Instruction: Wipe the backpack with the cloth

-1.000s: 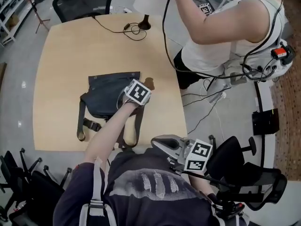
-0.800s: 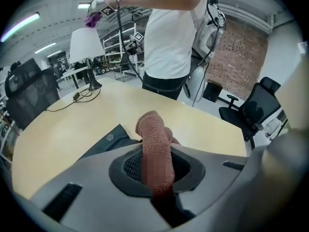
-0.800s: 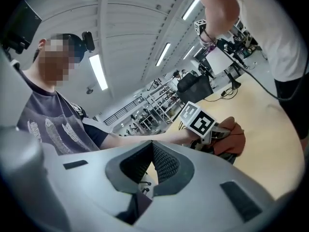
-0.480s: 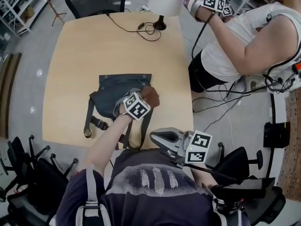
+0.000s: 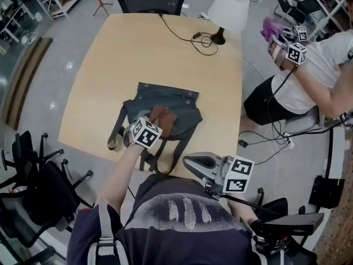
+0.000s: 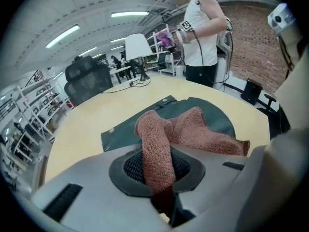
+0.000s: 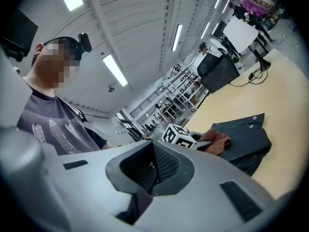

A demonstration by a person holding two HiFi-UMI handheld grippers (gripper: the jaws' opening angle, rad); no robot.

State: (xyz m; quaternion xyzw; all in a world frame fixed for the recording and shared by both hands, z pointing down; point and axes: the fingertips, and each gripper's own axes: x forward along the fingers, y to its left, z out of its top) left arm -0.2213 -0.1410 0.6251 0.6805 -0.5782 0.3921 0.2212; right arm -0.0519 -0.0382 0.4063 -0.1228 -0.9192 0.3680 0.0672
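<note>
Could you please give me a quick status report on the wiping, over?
Left tongs shut on cloth, cloth resting on backpack. Right tongs shut, empty, held off the table. Lamp and cable at far edge, apart from backpack.

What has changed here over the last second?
The left gripper, clamped on the brown cloth, dragged it from the right edge of the backpack onto its middle. The backpack still lies flat on the table; the right gripper stays shut, empty, by the person's chest.
</note>
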